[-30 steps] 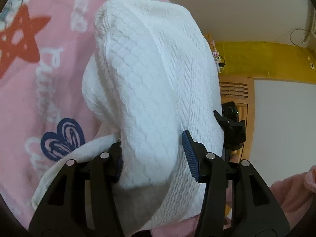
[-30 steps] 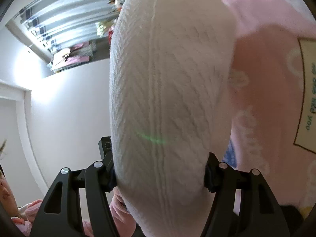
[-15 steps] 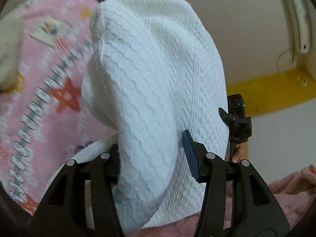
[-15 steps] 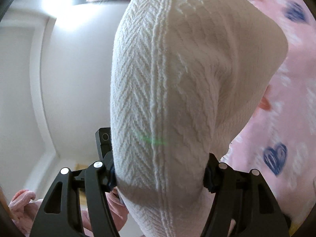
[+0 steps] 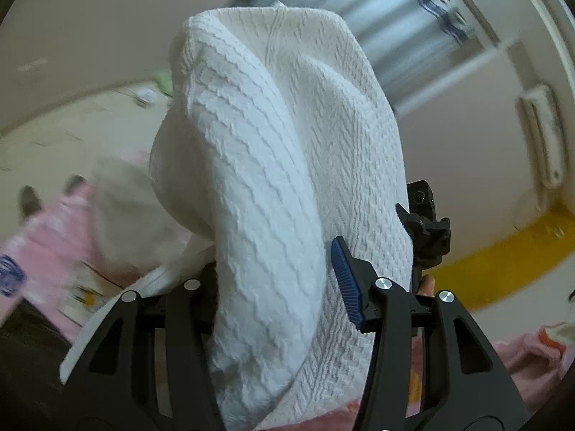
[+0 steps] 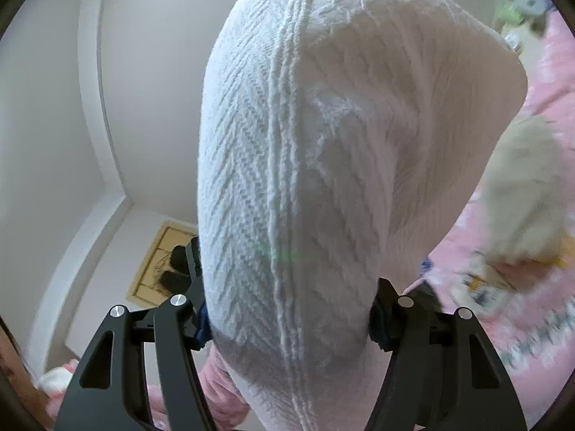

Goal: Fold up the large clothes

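Note:
A white cable-knit garment (image 5: 273, 186) bulges up between the fingers of my left gripper (image 5: 276, 273), which is shut on a thick fold of it. The blue pad on the right finger (image 5: 345, 283) shows; the other pad is hidden behind the cloth. In the right wrist view the same garment (image 6: 323, 151) fills the whole gap of my right gripper (image 6: 289, 309), shut on it, with a raised seam running down the cloth. Both grippers hold it lifted off the bed. The right gripper's black body (image 5: 426, 230) peeks out behind the cloth.
A pink patterned bedspread (image 6: 521, 323) lies below at the right, with a blurred beige cloth (image 6: 524, 194) on it. Around are a white wall (image 6: 54, 115), a curtain (image 5: 402, 25), a wall air conditioner (image 5: 542, 136) and a person's pink sleeve (image 5: 532, 366).
Both grippers have risen and tipped upward with the garment still in them. The bedspread has slid out of the middle of both views, and walls and curtain have come in.

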`<state>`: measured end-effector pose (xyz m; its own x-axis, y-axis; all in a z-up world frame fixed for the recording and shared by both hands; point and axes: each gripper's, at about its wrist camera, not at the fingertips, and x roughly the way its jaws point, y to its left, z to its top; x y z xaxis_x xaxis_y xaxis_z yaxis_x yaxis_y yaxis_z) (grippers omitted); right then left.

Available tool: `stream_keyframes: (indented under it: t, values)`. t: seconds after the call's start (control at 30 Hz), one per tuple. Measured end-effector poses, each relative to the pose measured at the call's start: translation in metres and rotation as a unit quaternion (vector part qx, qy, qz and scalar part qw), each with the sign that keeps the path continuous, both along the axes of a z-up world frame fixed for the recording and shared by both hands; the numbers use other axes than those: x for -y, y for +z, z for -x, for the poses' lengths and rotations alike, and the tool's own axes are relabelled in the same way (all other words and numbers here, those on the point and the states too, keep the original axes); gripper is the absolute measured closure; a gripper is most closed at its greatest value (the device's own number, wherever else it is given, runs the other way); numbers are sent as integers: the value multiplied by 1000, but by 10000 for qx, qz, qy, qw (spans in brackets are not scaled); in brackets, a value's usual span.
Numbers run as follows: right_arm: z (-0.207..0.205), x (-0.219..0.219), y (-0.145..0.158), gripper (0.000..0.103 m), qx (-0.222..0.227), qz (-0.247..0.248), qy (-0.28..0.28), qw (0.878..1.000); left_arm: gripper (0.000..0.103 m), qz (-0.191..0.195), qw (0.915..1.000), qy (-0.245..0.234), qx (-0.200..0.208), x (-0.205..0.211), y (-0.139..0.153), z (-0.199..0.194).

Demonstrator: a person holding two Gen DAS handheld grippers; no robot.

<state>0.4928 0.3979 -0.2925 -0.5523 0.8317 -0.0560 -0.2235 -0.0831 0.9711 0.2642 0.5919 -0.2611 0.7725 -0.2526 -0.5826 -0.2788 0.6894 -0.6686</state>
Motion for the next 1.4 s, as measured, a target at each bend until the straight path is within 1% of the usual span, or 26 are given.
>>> stream_keyframes:
  t: [0.13,0.23,0.27,0.37,0.43,0.5,0.53,0.6,0.67,0.7,0.77,0.83,0.87,0.93,1.03,1.07,1.1,1.13,1.17,1.2,1.23,1.27,1.3,1.33,1.37,1.4]
  values:
    - [-24,-84,-52,41,-463,175,314,9983,55,-269,9985,384,-291,-56,-27,-8]
    - [-52,-129,-108,41,-563,563,403,9960,54,-170,9977,494,-435,-84,-66,-23]
    - [-62,-141,-124,41,-558,696,405,9952,54,-83,9975,497,-496,-92,-89,-31]
    - [-89,-170,-192,41,-468,1289,390,9898,54,345,9954,586,-674,-118,-186,-60]
    - [-107,-184,-239,41,-222,1739,349,9839,54,478,9937,633,-793,-131,-243,-78]
    - [-125,-201,-298,41,-12,2360,341,9712,54,619,9908,698,-977,-142,-300,-94]
    - [-129,-204,-318,41,168,2629,309,9642,54,832,9878,721,-1106,-149,-336,-100]
    - [-136,-203,-360,43,456,3133,222,9483,54,1052,9818,805,-1363,-154,-380,-104]
    - [-132,-196,-372,43,619,3039,341,9501,54,913,9806,659,-1603,-150,-407,-107]
    - [-130,-192,-372,42,589,2889,373,9548,54,850,9805,623,-1662,-149,-412,-106]
    - [-130,-188,-366,40,767,2871,392,9540,54,947,9788,755,-1652,-151,-423,-96]
    - [-129,-186,-358,40,1041,3028,365,9467,55,1182,9782,897,-1454,-153,-420,-87]
    - [-129,-184,-354,40,1088,3090,326,9442,55,1154,9790,905,-1418,-153,-416,-85]
    - [-124,-185,-339,40,1544,3296,277,9310,54,925,9806,780,-1543,-153,-409,-90]
    - [-108,-202,-319,38,2636,3889,-66,8827,55,547,9781,569,-1927,-155,-382,-98]
    - [-102,-208,-307,39,3116,3965,-299,8630,54,435,9774,544,-1997,-156,-377,-97]
    - [-97,-208,-286,38,3675,3951,-585,8399,54,309,9761,528,-2087,-157,-369,-96]
    - [-95,-208,-270,32,4015,3897,-822,8247,54,269,9748,558,-2144,-159,-360,-94]
    - [-96,-203,-252,32,4214,3789,-1128,8162,54,277,9736,628,-2176,-161,-350,-90]
    - [-111,-191,-224,35,4185,3597,-1405,8221,54,187,9713,733,-2255,-162,-339,-86]
    - [-111,-188,-212,57,4004,3334,-1448,8412,54,86,9693,818,-2318,-158,-324,-84]
    - [-107,-189,-204,93,3942,3164,-1284,8532,54,-23,9682,891,-2336,-156,-313,-83]
    - [-101,-196,-202,101,4034,3074,-1084,8550,54,-48,9688,901,-2308,-153,-304,-85]
    - [-96,-204,-203,101,4137,3066,-984,8515,54,24,9726,843,-2168,-141,-297,-89]
    - [-92,-214,-208,101,4173,2977,-763,8552,49,43,9738,802,-2128,-133,-295,-94]
    - [-89,-225,-219,101,4190,3073,-514,8529,47,34,9731,799,-2159,-124,-300,-101]
